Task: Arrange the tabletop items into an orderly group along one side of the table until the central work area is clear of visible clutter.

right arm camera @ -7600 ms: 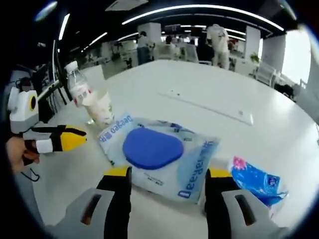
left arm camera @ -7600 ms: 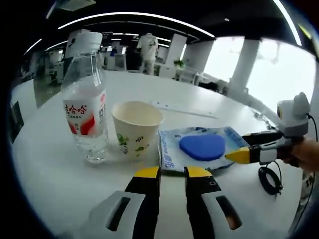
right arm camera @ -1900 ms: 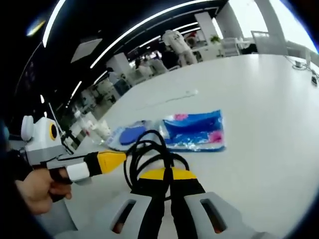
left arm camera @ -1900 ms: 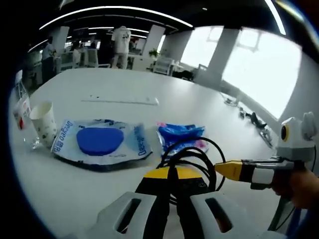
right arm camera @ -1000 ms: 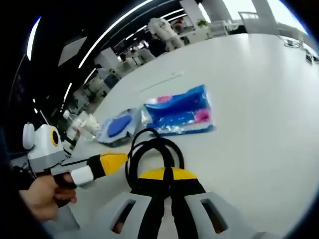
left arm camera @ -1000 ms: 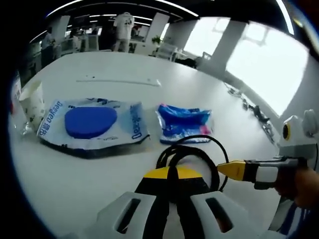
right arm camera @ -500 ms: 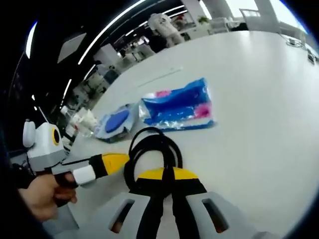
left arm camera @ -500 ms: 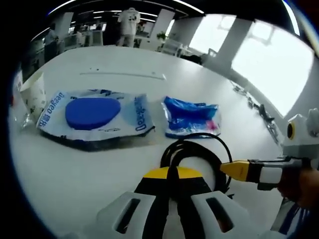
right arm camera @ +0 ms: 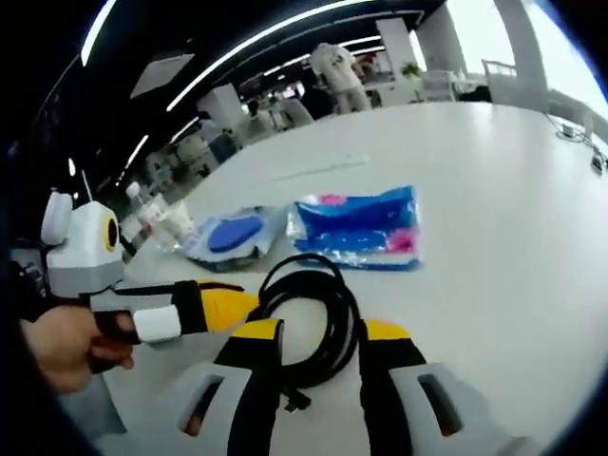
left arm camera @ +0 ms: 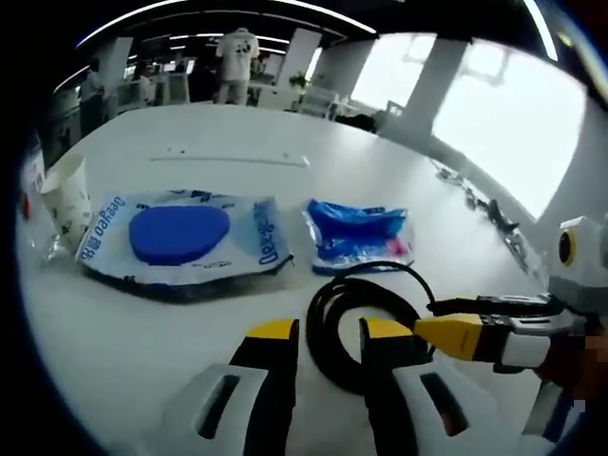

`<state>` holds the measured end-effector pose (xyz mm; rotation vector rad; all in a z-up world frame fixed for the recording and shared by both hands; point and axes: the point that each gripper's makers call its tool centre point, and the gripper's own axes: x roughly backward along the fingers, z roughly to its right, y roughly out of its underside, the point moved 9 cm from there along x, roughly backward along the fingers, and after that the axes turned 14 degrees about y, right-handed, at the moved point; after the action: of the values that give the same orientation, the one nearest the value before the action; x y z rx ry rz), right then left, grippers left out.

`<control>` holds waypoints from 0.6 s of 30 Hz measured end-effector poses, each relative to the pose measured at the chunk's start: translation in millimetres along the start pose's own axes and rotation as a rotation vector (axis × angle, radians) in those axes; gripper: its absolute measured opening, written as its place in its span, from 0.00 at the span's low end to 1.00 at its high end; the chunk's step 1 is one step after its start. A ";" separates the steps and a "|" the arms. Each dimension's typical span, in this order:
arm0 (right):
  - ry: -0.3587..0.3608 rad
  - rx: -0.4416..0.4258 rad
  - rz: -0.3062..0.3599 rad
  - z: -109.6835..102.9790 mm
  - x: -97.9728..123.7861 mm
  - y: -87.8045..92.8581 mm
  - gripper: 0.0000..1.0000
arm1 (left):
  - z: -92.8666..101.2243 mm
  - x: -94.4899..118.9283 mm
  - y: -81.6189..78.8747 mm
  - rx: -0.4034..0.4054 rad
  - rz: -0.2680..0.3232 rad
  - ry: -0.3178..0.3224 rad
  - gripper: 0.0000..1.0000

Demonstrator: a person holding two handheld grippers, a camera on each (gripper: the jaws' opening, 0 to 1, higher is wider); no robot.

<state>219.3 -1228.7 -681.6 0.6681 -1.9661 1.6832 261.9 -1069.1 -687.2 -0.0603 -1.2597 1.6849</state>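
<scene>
Left gripper (left arm camera: 328, 334): jaws parted, nothing clasped, yellow tips set either side of the near rim of the coiled black cable (left arm camera: 366, 318). Right gripper (right arm camera: 318, 332): jaws likewise apart, released, straddling the same coil (right arm camera: 313, 318), which lies flat on the white table (left arm camera: 285, 176). Just beyond the cable: blue tissue pack (left arm camera: 359, 233). Beside it, leftward in the left gripper view: wet-wipe pack (left arm camera: 180, 237) (blue oval lid up). Farther left: paper cup (left arm camera: 66, 195), with a bottle at the view's edge.
</scene>
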 end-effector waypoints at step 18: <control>-0.057 0.122 0.252 -2.3 33.3 -12.2 1.00 | -24.6 82.4 -16.2 -0.082 0.106 0.053 0.99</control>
<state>201.4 -1230.1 -651.0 0.5333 -2.0716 1.9666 244.4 -993.5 -646.8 -0.2233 -1.3057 1.7100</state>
